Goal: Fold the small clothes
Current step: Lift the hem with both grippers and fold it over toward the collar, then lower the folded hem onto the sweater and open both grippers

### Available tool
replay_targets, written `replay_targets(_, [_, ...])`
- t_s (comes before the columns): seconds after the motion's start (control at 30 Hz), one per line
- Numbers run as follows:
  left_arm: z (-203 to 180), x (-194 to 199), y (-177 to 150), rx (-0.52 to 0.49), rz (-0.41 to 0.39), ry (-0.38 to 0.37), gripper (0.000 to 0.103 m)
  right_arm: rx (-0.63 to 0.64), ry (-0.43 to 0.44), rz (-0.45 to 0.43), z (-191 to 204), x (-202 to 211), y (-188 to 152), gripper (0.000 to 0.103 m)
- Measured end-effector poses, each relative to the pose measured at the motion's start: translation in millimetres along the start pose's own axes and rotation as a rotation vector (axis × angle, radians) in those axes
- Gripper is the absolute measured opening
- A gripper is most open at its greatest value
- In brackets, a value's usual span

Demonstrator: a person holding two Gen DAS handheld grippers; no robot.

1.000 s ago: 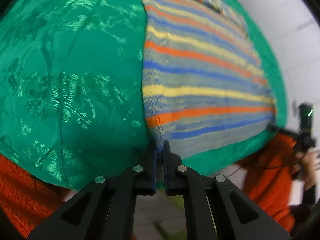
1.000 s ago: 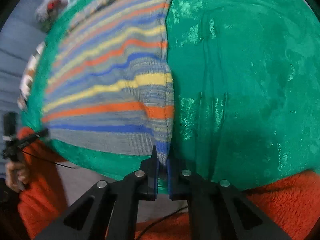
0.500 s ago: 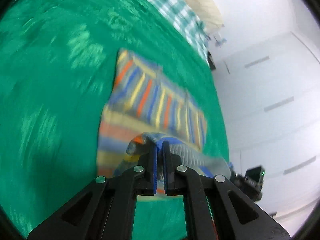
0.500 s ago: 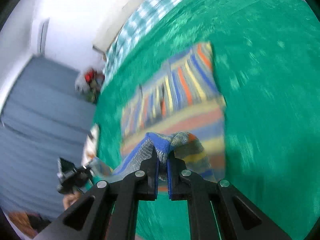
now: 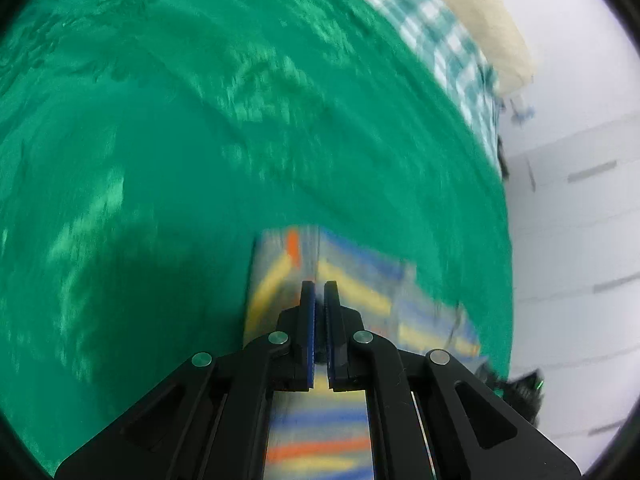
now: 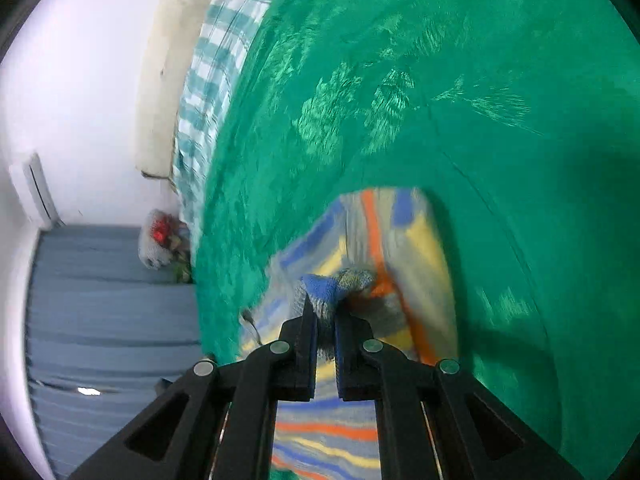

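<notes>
A small knit garment (image 5: 360,292) with blue, yellow and orange stripes lies on the green blanket (image 5: 200,140). Its near half is folded over the far half. My left gripper (image 5: 319,283) is shut on the garment's edge, low over the folded cloth. In the right wrist view my right gripper (image 6: 322,300) has a bunched blue-and-grey corner of the garment (image 6: 340,280) between its fingers, and its jaws are opening. More striped cloth (image 6: 416,260) spreads beyond and below it. Both views are blurred by motion.
The green blanket (image 6: 480,120) covers a bed. A teal checked sheet (image 6: 208,80) and a cream pillow (image 5: 480,12) lie at the far end. White cupboard doors (image 5: 580,240) stand to the right. A blue curtain (image 6: 100,300) and a red-and-grey bundle (image 6: 160,240) are on the left.
Both grippers have carried the garment's near edge away from the person and over its far half. The cloth, flat before, now lies doubled. The right jaws have widened slightly.
</notes>
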State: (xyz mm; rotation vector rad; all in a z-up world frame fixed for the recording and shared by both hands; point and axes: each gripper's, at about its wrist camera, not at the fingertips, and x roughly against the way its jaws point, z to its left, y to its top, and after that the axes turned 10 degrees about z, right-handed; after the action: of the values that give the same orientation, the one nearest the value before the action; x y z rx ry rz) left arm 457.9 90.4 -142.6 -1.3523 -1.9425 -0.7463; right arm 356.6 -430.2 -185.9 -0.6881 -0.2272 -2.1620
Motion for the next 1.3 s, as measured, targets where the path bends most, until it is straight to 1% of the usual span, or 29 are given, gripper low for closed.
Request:
replay_targets(0.03, [2.7,0.1,5.7,0.019,-0.027,-0.029,0.002,-0.022,0.035,-0.015,-4.1,-1.5,5.9,0.014])
replay_targets(0.07, [5.2,-0.2,11.2,0.038,-0.052,-0.045,0.007,-0.040,0.072,-0.055,-7.4,0.9,12.6,0.018])
replay_targets(0.1, [7.6,-0.6,15.7,0.059,-0.060,-0.034,0.019,-0.049,0.093,-0.085,-11.0,3.2,14.1,0.023])
replay_targets(0.13, [10.8,-0.2,19.1,0.078,-0.057,-0.020,0.028,-0.057,0.114,-0.105,-12.7,4.5,17.9,0.035])
replay_targets(0.17, [13.1,2.7,20.0,0.079,-0.055,-0.017,0.042,-0.056,0.121,-0.119,-12.4,7.0,18.4,0.044])
replay_targets(0.2, [13.3,7.7,18.9,0.058,-0.059,-0.015,0.050,-0.037,0.124,-0.138,-9.2,12.7,18.3,0.044])
replay_targets(0.23, [11.9,14.7,15.8,0.012,-0.072,-0.007,0.053,-0.013,0.125,-0.145,-5.9,17.0,17.2,0.044])
replay_targets(0.27, [7.5,22.0,11.8,-0.057,-0.081,0.025,0.058,0.037,0.109,-0.151,1.3,23.8,16.0,0.044])
replay_targets(0.3, [5.0,27.2,6.2,-0.115,-0.086,0.052,0.060,0.081,0.076,-0.150,7.8,27.7,15.4,0.044])
replay_targets(0.37, [2.0,30.0,-4.1,-0.224,-0.078,0.081,0.060,0.209,-0.062,-0.136,24.1,39.4,10.7,0.044])
replay_targets(0.47, [-3.6,18.5,-10.0,-0.306,-0.030,0.115,0.060,0.370,-0.234,-0.107,42.1,46.0,6.7,0.044])
replay_targets(0.53, [-13.7,2.9,-11.6,-0.343,-0.003,0.161,0.056,0.402,-0.272,-0.083,43.5,48.3,4.5,0.044])
replay_targets(0.6, [-22.7,-14.8,-9.6,-0.358,0.021,0.203,0.042,0.400,-0.281,-0.062,46.0,43.2,9.7,0.044])
replay_targets(0.63, [-26.0,-23.9,-8.1,-0.359,0.038,0.227,0.039,0.404,-0.293,-0.048,48.3,38.3,11.4,0.044])
replay_targets(0.7, [-30.8,-37.7,-10.1,-0.370,0.063,0.292,0.027,0.416,-0.356,-0.003,54.1,23.3,13.1,0.043])
replay_targets(0.73, [-34.2,-41.9,-11.9,-0.387,0.068,0.322,0.025,0.430,-0.412,0.020,53.2,14.8,10.7,0.043])
replay_targets(0.77, [-38.4,-45.0,-14.4,-0.415,0.068,0.349,0.017,0.447,-0.440,0.026,53.6,9.5,9.5,0.043])
replay_targets(0.8, [-42.7,-47.2,-16.5,-0.441,0.064,0.370,0.006,0.470,-0.464,0.026,57.2,4.4,9.7,0.043])
replay_targets(0.9, [-60.7,-52.7,-20.9,-0.539,0.050,0.429,0.002,0.564,-0.533,0.004,71.1,-5.8,5.1,0.043])
replay_targets(0.93, [-63.0,-51.6,-25.4,-0.575,0.042,0.446,0.002,0.592,-0.552,0.015,73.4,-12.3,6.0,0.036])
replay_targets(0.97, [-67.0,-49.9,-28.4,-0.607,0.031,0.459,0.002,0.605,-0.564,0.039,73.2,-17.8,6.8,0.000])
replay_targets(1.0, [-71.0,-47.2,-29.4,-0.623,0.017,0.462,0.002,0.619,-0.596,0.063,72.3,-24.2,6.0,0.002])
replay_targets(1.03, [-73.8,-42.0,-29.0,-0.629,-0.007,0.459,0.002,0.645,-0.648,0.053,75.4,-25.6,4.2,0.002])
replay_targets(1.07, [-75.0,-33.9,-25.9,-0.620,-0.039,0.441,0.002,0.666,-0.656,0.027,77.9,-22.6,0.4,0.002])
replay_targets(1.1, [-74.6,-27.5,-21.1,-0.599,-0.069,0.423,0.002,0.669,-0.649,-0.029,82.2,-13.7,-2.7,0.002])
replay_targets(1.17, [-69.5,-27.6,-8.1,-0.545,-0.097,0.413,0.002,0.654,-0.654,-0.097,83.4,-3.7,-3.1,0.002])
replay_targets(1.2, [-65.9,-34.0,-2.2,-0.520,-0.090,0.425,0.002,0.645,-0.669,-0.104,80.8,-3.8,-1.2,0.002])
replay_targets(1.23, [-60.2,-40.9,2.0,-0.496,-0.073,0.440,0.003,0.623,-0.693,-0.080,73.6,-8.9,2.7,0.002])
replay_targets(1.3, [-50.5,-54.3,6.5,-0.449,-0.019,0.483,0.010,0.585,-0.705,-0.055,66.0,-14.6,4.9,0.004])
